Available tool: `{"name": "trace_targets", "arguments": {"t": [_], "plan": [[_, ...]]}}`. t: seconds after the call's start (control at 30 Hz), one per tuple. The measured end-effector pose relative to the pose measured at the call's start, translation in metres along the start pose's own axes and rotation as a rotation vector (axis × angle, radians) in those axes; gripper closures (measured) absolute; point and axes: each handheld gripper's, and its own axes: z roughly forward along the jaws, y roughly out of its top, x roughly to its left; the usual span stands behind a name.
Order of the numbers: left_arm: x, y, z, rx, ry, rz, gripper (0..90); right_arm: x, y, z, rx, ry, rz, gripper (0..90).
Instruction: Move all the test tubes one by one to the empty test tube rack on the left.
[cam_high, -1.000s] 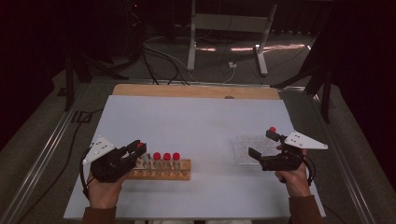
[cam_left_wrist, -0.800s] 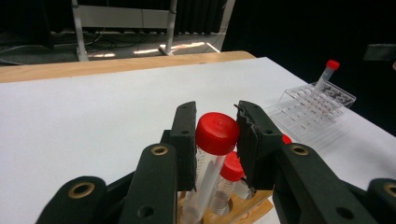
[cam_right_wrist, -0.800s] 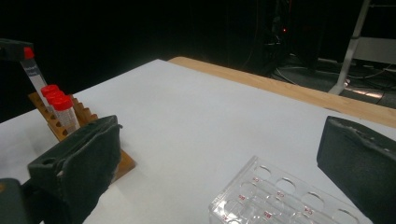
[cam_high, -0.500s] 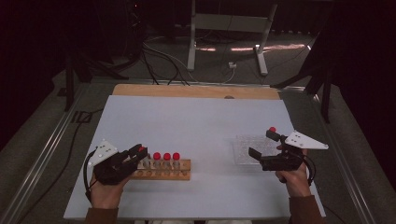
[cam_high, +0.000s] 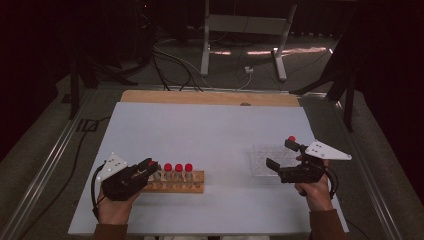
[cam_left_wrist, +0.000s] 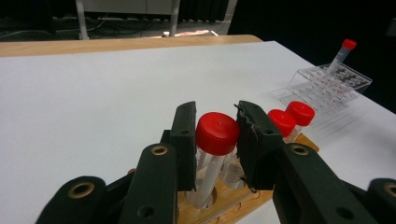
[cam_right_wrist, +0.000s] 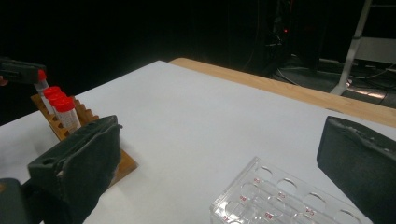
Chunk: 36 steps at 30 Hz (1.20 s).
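White table, dark room, left gripper jaws grasping red-capped tube, right gripper jaws released.

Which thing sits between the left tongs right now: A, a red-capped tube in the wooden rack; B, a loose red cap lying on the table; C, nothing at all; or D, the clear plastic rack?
A: in the left gripper view the left tongs flank the cap of a red-capped tube that stands in the wooden rack; whether the jaws press on it cannot be told.
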Motion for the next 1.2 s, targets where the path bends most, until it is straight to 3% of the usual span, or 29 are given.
{"name": "trace_targets", "arguments": {"t": [0.9, 1.2], "plan": [[0.0031, -0.0101, 0.0050, 0.037, -0.001, 0.004, 69.6, -0.0005, 0.0006, -0.0012, -0.005, 0.002, -0.002, 0.0], [0.0075, -0.0057, -0.0037, -0.044, -0.023, -0.011, 51.5, -0.0028, 0.0011, -0.0029, -0.012, -0.013, -0.006, 0.0]]}}
